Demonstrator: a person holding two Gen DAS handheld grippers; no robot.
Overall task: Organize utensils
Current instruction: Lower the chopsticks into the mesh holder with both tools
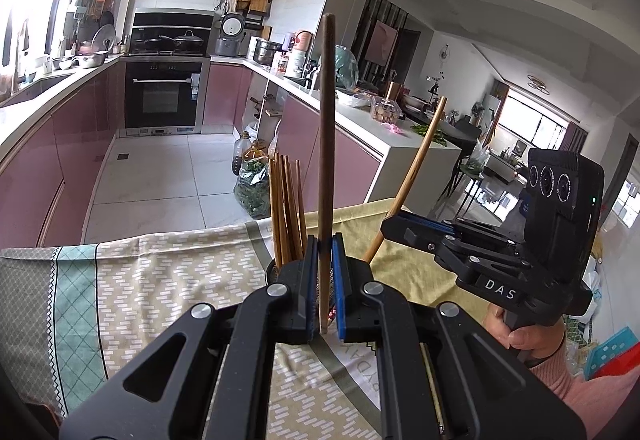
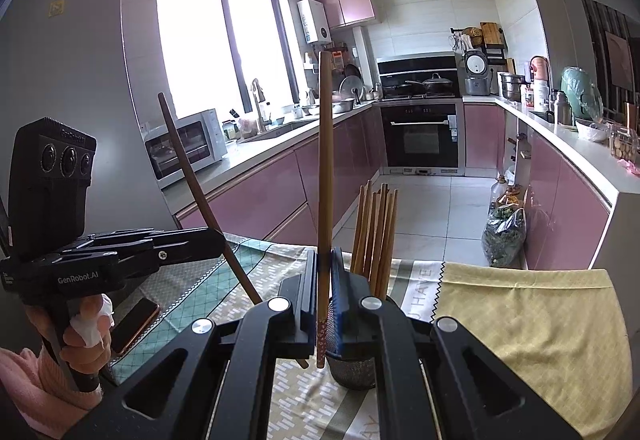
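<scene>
the patterned beige and teal tablecloth (image 2: 528, 316) is cut off below. the round metal mesh holder (image 2: 352, 372) with brown chopsticks (image 2: 376, 240) is half hidden by fingers. left gripper (image 1: 325, 272) jaws pinch a dark wooden chopstick (image 1: 327, 128); right gripper (image 2: 325, 280) jaws pinch a lighter bamboo chopstick (image 2: 325, 160), its lower tip blurred.

Wrist views close, sharing chopstick holder (image 2: 352, 372)
</scene>
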